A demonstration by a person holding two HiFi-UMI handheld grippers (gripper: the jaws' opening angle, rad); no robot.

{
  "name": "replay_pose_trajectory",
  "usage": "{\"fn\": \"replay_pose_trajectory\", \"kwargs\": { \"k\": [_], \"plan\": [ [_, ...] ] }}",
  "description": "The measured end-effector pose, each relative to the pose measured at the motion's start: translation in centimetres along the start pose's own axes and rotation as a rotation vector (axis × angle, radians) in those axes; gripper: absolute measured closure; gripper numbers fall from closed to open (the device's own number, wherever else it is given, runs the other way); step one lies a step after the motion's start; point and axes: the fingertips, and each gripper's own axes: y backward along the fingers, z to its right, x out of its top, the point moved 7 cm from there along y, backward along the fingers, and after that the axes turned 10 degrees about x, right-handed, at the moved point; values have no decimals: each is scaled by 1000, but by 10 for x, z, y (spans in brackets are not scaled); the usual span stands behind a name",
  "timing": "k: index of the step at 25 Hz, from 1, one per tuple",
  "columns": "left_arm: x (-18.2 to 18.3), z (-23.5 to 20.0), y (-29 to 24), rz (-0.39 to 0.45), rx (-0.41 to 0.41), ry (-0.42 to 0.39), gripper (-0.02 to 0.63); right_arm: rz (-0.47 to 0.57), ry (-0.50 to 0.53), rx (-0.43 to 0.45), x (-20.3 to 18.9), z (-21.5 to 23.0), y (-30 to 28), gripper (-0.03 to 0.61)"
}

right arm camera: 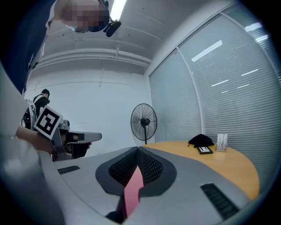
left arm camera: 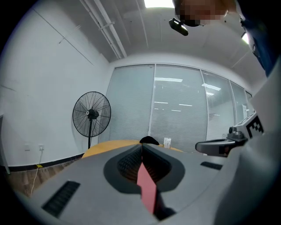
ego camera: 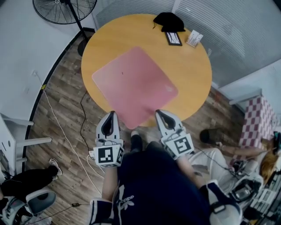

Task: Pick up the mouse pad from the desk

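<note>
A big, flat, pink mouse pad lies on a round yellow wooden table. One corner of the pad points at the person and reaches the near rim of the table.

The left gripper has its two grey jaws shut tight on the pad's edge, just left of that corner. The left gripper view shows a thin pink strip pinched between them. The right gripper does the same just right of the corner (its jaws are closed on the pink edge too). The two grippers sit side by side with a gap between them.

At the far side of the table there is a soft black cloth thing. A small flat black rectangle lies just beside it, with a little white card stand next to that. A tall black round fan stands on the brown wooden floor beside the table.
</note>
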Motion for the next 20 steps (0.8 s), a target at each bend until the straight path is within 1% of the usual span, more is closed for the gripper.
{"fn": "replay_pose_trajectory", "kwargs": {
  "k": [3,8,12,17,20],
  "plan": [
    [-2,-11,-6,-9,-2,18,609,-15,2,-15,-4,-1,-6,575],
    [-3,-19,-4,-15,6,35,609,-39,6,-11,-3,-4,-14,574],
    [-2,-23,-4,-11,23,37,609,-39,26,14,0,1,-26,574],
    [-5,-31,-4,-27,58,50,609,-21,39,38,8,6,-37,574],
    [-4,-28,-9,-29,59,46,609,-23,37,43,10,16,-38,574]
  ]
}}
